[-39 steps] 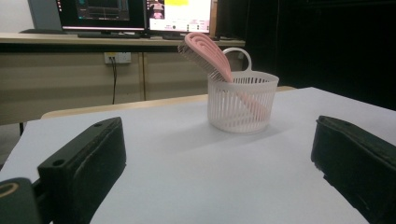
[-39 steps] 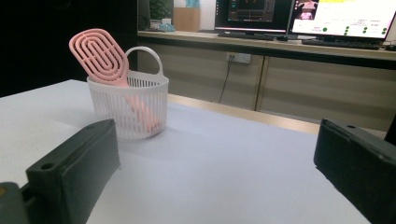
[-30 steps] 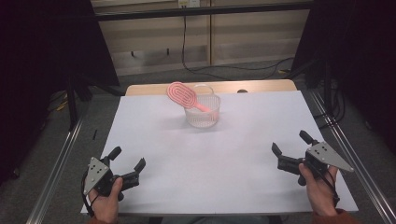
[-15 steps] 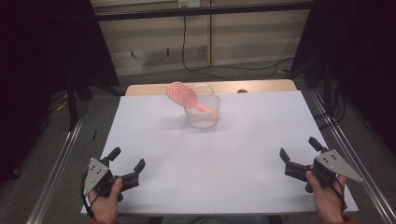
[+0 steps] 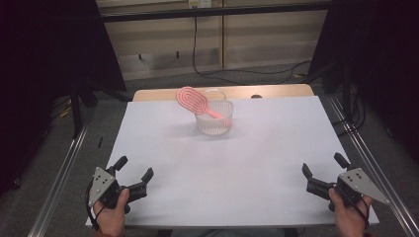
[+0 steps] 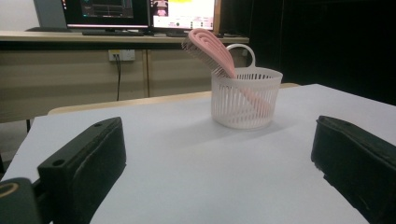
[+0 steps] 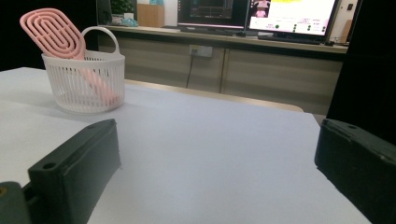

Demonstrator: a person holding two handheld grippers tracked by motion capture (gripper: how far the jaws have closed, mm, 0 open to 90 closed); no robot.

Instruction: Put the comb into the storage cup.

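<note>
High view: white slatted plastic basket (image 5: 214, 117) with a loop handle sits at the far centre of the white table (image 5: 237, 163), pink oval plastic hairbrush (image 5: 193, 100) standing in it handle-down, head leaning out over the left rim. My left gripper (image 5: 135, 169) and right gripper (image 5: 321, 170) sit at the near corners, well apart from it, both with jaws spread wide and holding nothing. My call: steady the basket rim with one, pinch the brush neck with the other, lift straight up so the basket doesn't tip.

Your pink hairbrush (image 5: 194, 100) stands tilted, handle down inside white slatted basket (image 5: 214, 120), head poking over rim. Basket upright near table's far edge, your grippers well apart from it.
</note>
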